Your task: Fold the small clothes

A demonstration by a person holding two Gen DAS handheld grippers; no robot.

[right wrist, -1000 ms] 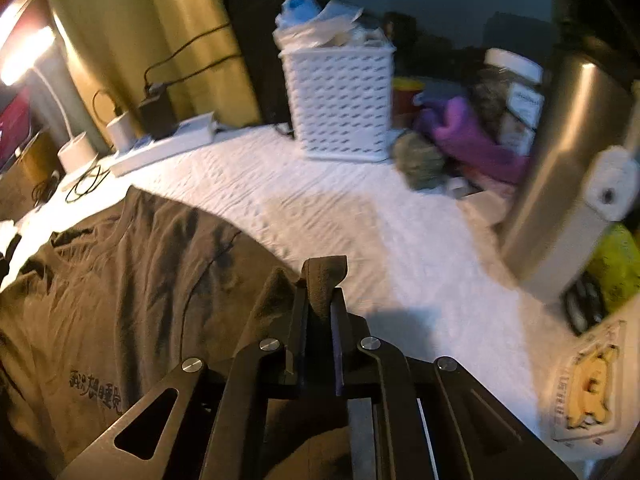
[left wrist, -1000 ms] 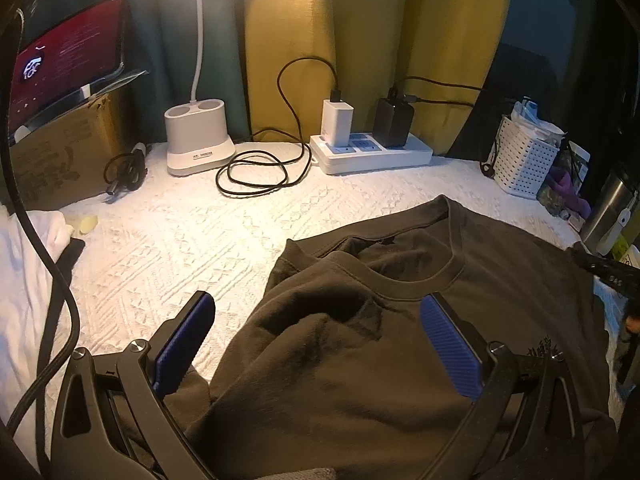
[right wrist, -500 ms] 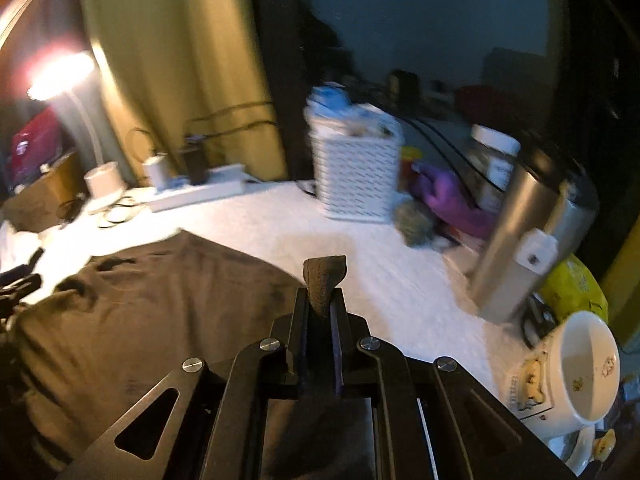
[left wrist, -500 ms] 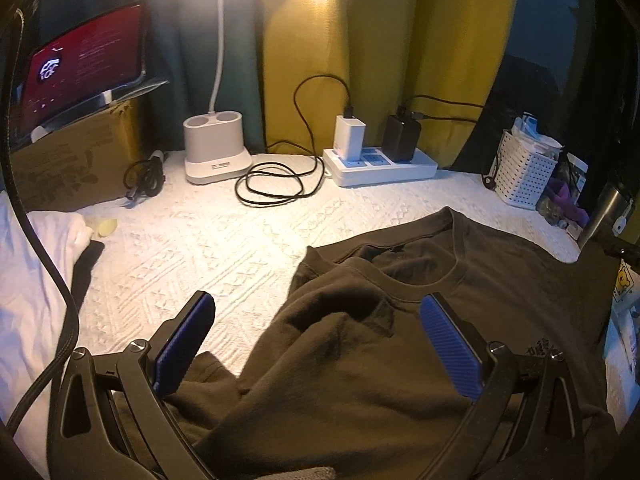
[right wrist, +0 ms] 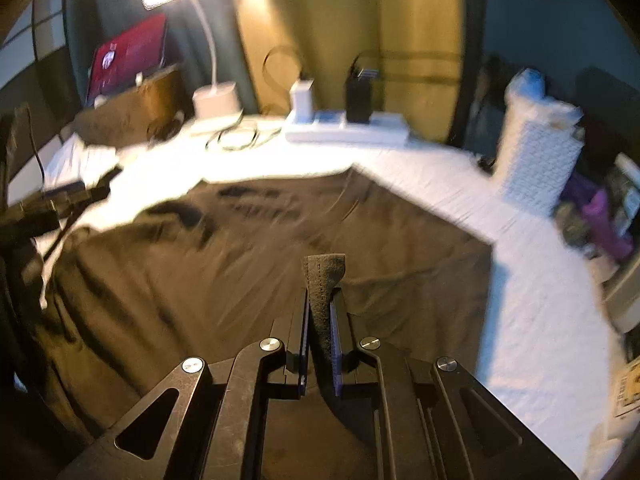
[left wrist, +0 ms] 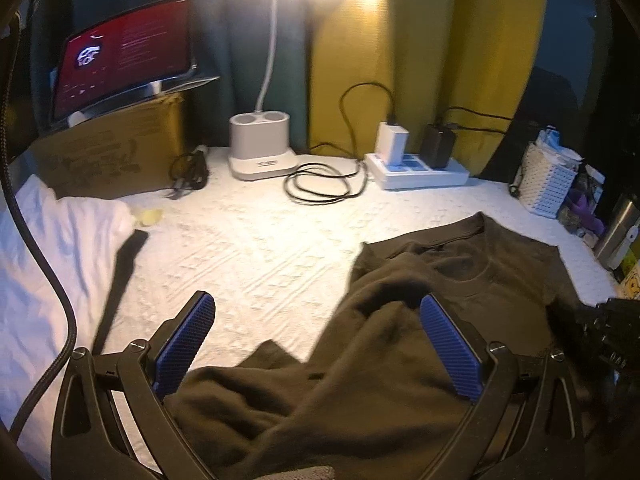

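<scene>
A dark olive T-shirt point(left wrist: 400, 352) lies rumpled on the white textured cloth point(left wrist: 256, 248), neckline facing the back. My left gripper point(left wrist: 316, 340) is open above the shirt's left part, blue pads wide apart, nothing between them. My right gripper point(right wrist: 322, 312) is shut on a fold of the shirt's edge point(right wrist: 324, 276), which sticks up between the fingers; the rest of the T-shirt point(right wrist: 248, 248) spreads out beyond it. The right gripper shows at the right edge of the left wrist view point(left wrist: 608, 328).
At the back stand a lamp base point(left wrist: 260, 148), a power strip with chargers point(left wrist: 416, 164), coiled cable point(left wrist: 320, 184) and a cardboard box with a red screen point(left wrist: 120, 56). A white garment point(left wrist: 44, 256) lies left. A white basket point(left wrist: 548, 184) and steel flask point(left wrist: 616, 232) stand right.
Both grippers have pulled back and up. The right gripper, still holding the shirt edge, has swung left over the shirt. The shirt's left side has bunched up more.
</scene>
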